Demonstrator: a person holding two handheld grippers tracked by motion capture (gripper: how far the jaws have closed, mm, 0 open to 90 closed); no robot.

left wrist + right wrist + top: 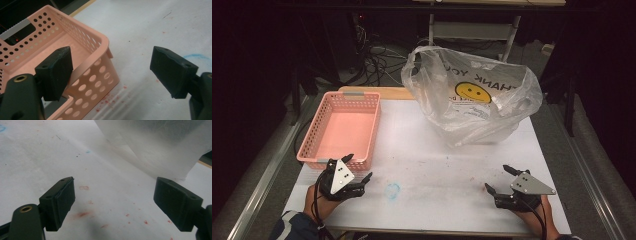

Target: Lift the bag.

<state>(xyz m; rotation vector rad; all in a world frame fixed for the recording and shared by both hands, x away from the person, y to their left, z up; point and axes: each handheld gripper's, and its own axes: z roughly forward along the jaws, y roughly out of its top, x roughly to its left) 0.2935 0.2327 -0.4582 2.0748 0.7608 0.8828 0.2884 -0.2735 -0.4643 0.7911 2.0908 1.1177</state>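
White table [432, 165], stained red and blue. Pink perforated basket [343, 127] at far left, nothing in it; near corner just beside the left gripper [358, 168], jaws spread wide, holding nothing. Clear plastic bag [472, 95] with yellow smiley print, far centre-right, standing slumped. Right gripper [498, 179] at near right, jaws wide apart and bare, well short of the bag

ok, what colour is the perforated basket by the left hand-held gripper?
Salmon pink; the basket shows best in the left gripper view, and its rim in the high view.
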